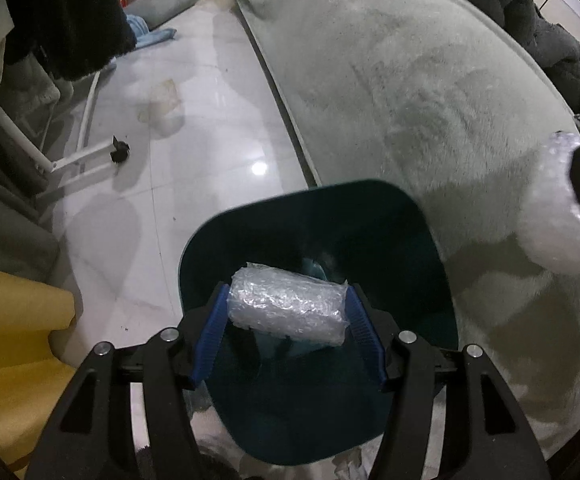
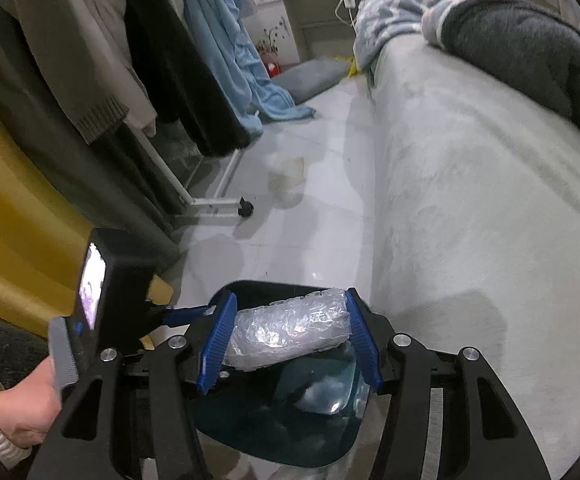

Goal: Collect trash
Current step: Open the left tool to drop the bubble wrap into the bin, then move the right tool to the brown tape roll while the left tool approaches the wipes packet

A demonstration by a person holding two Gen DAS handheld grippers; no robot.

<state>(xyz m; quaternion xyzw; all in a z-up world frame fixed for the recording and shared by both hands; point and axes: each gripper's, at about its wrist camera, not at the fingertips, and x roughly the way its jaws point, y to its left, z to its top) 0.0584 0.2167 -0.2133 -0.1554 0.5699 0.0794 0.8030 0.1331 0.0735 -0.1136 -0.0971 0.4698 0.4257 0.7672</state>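
Observation:
My left gripper (image 1: pixel 287 312) is shut on a roll of bubble wrap (image 1: pixel 287 306) and holds it over the open mouth of a dark teal trash bin (image 1: pixel 430 248). My right gripper (image 2: pixel 290 330) is shut on a second roll of bubble wrap (image 2: pixel 290 330), also above the bin (image 2: pixel 290 436), which has clear plastic lying inside. In the left wrist view the right gripper's bubble wrap (image 1: pixel 558 216) shows at the right edge. In the right wrist view the left gripper's body (image 2: pixel 109 300) and the hand holding it sit at the left.
The bin stands on a white tiled floor (image 1: pixel 193 152) beside a bed with a pale fleece cover (image 1: pixel 410 80). A clothes rack with a wheeled white foot (image 2: pixel 225 204) and hanging garments is at the left. A yellow curtain (image 1: pixel 5 340) hangs near left.

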